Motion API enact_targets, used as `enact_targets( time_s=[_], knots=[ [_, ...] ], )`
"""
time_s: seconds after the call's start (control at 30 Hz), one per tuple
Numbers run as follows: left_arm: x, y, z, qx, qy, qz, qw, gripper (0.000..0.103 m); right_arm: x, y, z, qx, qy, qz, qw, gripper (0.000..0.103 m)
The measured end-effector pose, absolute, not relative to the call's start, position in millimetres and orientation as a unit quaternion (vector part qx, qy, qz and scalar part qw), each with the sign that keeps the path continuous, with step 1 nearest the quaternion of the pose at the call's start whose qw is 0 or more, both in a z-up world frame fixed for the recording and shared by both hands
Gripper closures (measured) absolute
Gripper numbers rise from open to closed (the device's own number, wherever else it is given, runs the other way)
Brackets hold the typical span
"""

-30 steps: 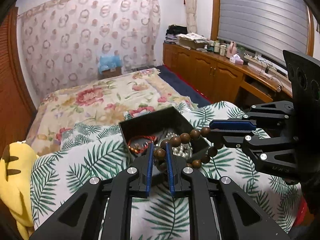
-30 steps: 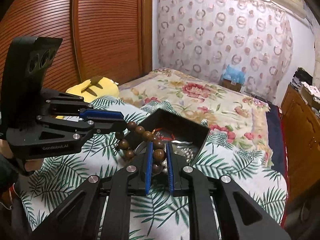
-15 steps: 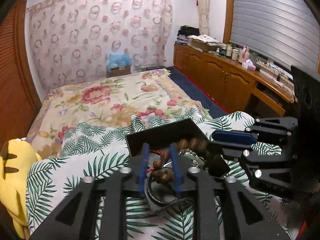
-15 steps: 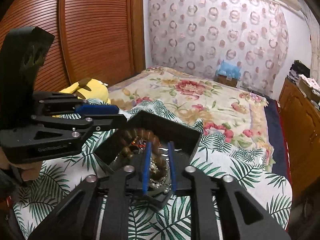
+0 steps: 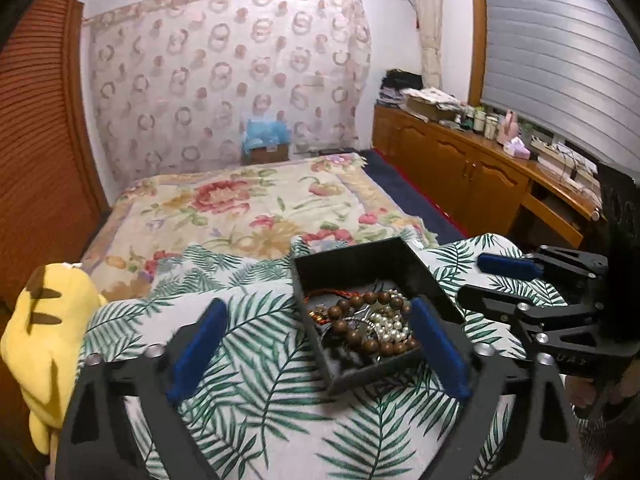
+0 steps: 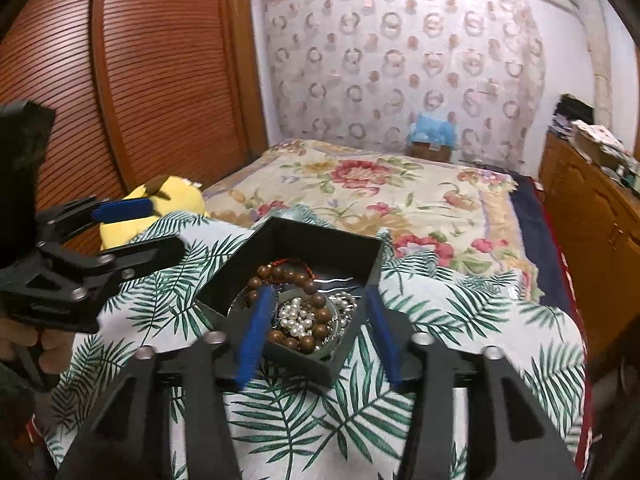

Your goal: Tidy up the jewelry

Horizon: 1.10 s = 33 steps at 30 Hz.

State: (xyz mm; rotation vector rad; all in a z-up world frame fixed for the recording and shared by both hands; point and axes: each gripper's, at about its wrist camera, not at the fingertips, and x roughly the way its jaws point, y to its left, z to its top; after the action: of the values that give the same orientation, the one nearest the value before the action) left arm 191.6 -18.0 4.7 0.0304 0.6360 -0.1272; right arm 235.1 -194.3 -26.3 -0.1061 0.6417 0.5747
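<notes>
A black open box (image 5: pixel 416 276) (image 6: pixel 320 236) sits on a palm-leaf cloth (image 5: pixel 256 364) on the bed. A brown wooden bead bracelet (image 5: pixel 354 322) (image 6: pixel 280 272) lies inside it, on top of a white pearl strand (image 5: pixel 386 326) (image 6: pixel 298 316) and a red cord. My left gripper (image 5: pixel 318 306) (image 6: pixel 156 226) is opening wide just before the box, and nothing sits between its pads. My right gripper (image 6: pixel 318 296) (image 5: pixel 484 280) is opening too. Its fingers straddle the box's near corner without pressing on anything.
A yellow plush toy (image 5: pixel 48 320) (image 6: pixel 172 196) lies at the cloth's left edge. A floral blanket (image 5: pixel 248 208) covers the bed beyond the box. Wooden cabinets (image 5: pixel 480 176) run along the right wall and a slatted wooden wardrobe (image 6: pixel 120 80) stands on the left.
Both grippers were shut on the bead bracelet, holding it stretched above the box. They lowered it in and opened, and the bracelet now lies loose in the box.
</notes>
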Motion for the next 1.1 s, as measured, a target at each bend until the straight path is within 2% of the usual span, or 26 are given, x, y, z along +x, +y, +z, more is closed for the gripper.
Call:
enact_targets(
  time_s=[0.2,0.4,0.7,1.1],
  knots=[
    [159.8,-13.0,9.3,0.012,0.302,-0.04,0.952,0.008,203.5,-201.6,-20.6,-0.036,0.293,0.242,0.924,0.016],
    [125.2,-8.1,12.0,0.005,0.296,-0.027,0.955,0.008,166.0,-205.4,-11.7,-0.028,0.27,0.219,0.937,0.004],
    [82.6,-7.0,18.8,-0.003,0.287,-0.003,0.958,0.008,112.3,-211.4,3.9,-0.021,0.237,0.197,0.951,0.003],
    [58.2,-9.9,29.3,0.001,0.271,0.004,0.963,0.008,87.9,-222.9,16.0,-0.001,0.213,0.19,0.958,0.003]
  ],
)
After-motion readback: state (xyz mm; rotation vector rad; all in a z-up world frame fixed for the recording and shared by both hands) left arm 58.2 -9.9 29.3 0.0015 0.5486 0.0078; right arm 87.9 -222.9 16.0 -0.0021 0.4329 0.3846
